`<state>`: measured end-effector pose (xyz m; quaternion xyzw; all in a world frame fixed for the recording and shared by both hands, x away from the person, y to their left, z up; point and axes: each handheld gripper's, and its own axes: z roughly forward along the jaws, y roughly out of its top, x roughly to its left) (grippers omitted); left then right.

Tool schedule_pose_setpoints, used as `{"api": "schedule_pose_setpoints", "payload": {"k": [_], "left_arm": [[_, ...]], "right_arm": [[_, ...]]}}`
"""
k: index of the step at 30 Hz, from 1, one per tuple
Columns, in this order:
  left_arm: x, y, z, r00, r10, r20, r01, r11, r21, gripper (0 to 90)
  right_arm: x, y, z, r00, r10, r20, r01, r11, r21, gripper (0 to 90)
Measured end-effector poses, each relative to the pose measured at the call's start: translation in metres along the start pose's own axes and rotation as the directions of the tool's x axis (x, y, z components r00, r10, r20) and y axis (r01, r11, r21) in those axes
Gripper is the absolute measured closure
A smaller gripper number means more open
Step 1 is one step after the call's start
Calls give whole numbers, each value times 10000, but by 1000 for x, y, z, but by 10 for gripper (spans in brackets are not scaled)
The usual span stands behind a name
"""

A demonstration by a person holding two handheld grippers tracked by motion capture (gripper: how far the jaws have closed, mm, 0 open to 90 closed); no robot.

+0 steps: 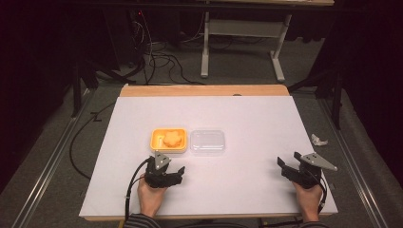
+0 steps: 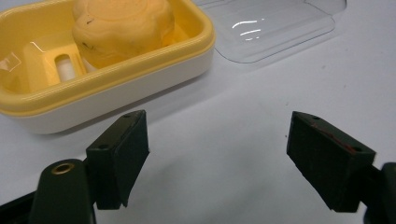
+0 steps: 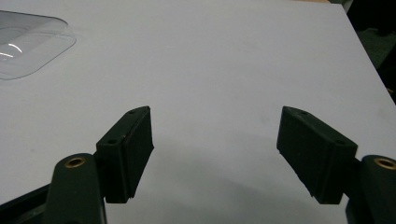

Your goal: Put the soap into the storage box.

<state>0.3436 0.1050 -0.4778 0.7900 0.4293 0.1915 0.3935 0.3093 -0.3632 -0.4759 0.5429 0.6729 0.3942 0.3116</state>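
While both forearms come in from the bottom edge of the high view, left hand (image 1: 151, 194) sits lower centre-left, wrapped round the rear of the left gripper (image 1: 177, 171), palm down, body low over the white table (image 1: 247, 118), nose aimed up-frame and a bit right. Jaws parted with a clear gap, nothing between them, bare table under the pads in the left gripper view. Cable loops off the left side and drops to the bottom edge.

Right hand (image 1: 308, 194) at lower right, near the table's right edge, holding the right gripper (image 1: 284, 167) low over the surface, nose angled up-frame and left, grey three-cornered plate on top pointing right. Jaws likewise apart, gripping nothing, blank table between them in the right gripper view.

Yellow soap dish (image 1: 158, 142) at centre frame, just up-frame of the left gripper, not touching it. Orange flower-shaped soap (image 1: 171, 138) lying inside it, toward the right half. Clear lid (image 1: 207, 141) flat on the table directly right of the dish, edges close or touching, cannot tell which. Well apart from the right gripper.
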Motion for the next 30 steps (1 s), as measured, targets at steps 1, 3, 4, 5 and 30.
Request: {"api": "schedule_pose_setpoints", "payload": {"k": [1,3,4,5,30], "left_arm": [[0,0,1,10000,-12,-12,12,10000,-17,214],[0,0,1,10000,-37,-10,37,10000,-61,214],[-1,0,2,10000,-65,-16,65,9999,-112,214],[-1,0,2,10000,-65,-16,65,9999,-112,214],[-7,-3,6,9994,229,-263,-239,9991,-362,208]], "right_arm": [[0,0,0,10000,37,-2,-37,10000,7,274],[0,0,0,10000,34,7,-34,10000,8,274],[0,0,0,10000,38,5,-38,10000,8,274],[0,0,0,10000,34,1,-34,10000,7,274],[0,0,0,10000,-39,6,39,10000,27,274]]}}
